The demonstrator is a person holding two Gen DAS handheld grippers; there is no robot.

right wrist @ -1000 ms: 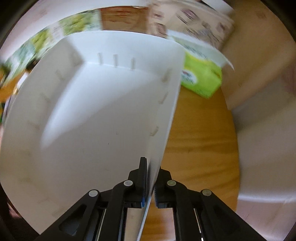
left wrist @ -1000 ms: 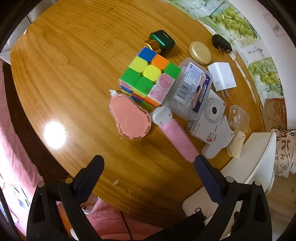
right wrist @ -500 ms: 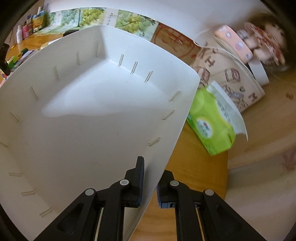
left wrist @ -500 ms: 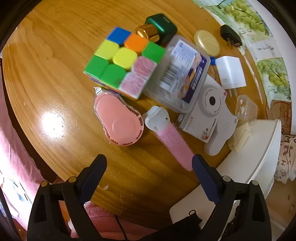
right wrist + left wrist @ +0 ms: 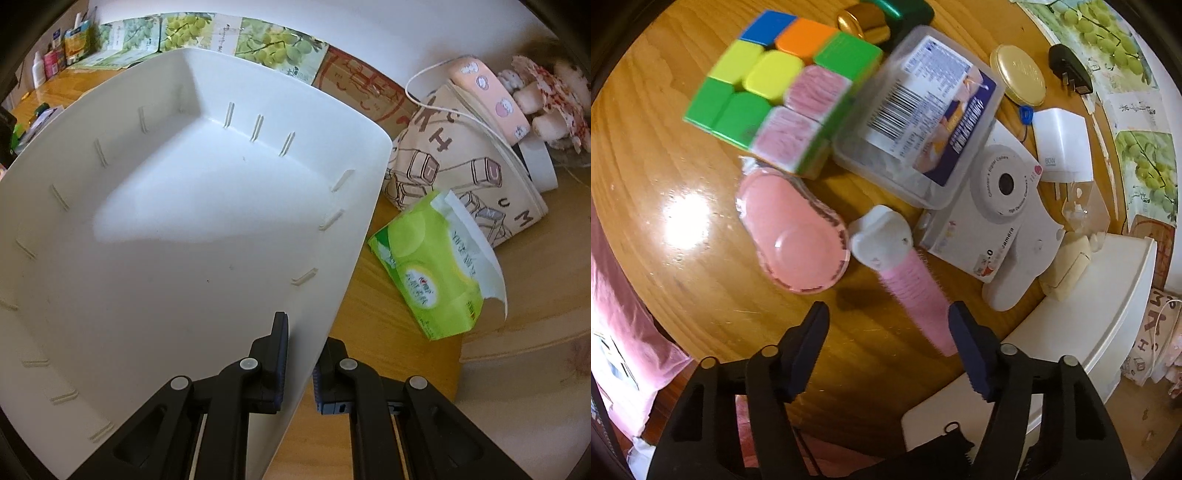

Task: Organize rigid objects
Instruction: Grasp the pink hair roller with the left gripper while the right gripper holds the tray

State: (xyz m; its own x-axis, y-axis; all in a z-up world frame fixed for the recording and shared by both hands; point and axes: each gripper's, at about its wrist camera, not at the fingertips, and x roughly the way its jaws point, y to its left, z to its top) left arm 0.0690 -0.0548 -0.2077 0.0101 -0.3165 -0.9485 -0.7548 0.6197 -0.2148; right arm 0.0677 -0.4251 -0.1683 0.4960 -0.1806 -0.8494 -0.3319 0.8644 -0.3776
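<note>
Two black grippers show, one per wrist view. The left gripper (image 5: 888, 325) points steeply down at the round wooden table (image 5: 657, 155); its blue-padded jaws have just been closing and stand half spread, pressing on nothing, with the lower end of the pink bristly hair roller (image 5: 916, 291) with a white cap just inside the right pad. Beside the roller lie a pink oval plastic case (image 5: 792, 230), a multicoloured puzzle cube (image 5: 775, 92), a clear plastic box with a barcode label (image 5: 916, 114), a white toy camera (image 5: 993, 206) and a white charger block (image 5: 1062, 142). The right gripper (image 5: 299, 363) has its jaws nearly together, pinching the side wall of the white plastic bin (image 5: 184, 221), which is empty and tilted. Near the bin's right edge lie a green tissue pack (image 5: 432, 269) and a beige printed cloth bag (image 5: 461, 173).
</note>
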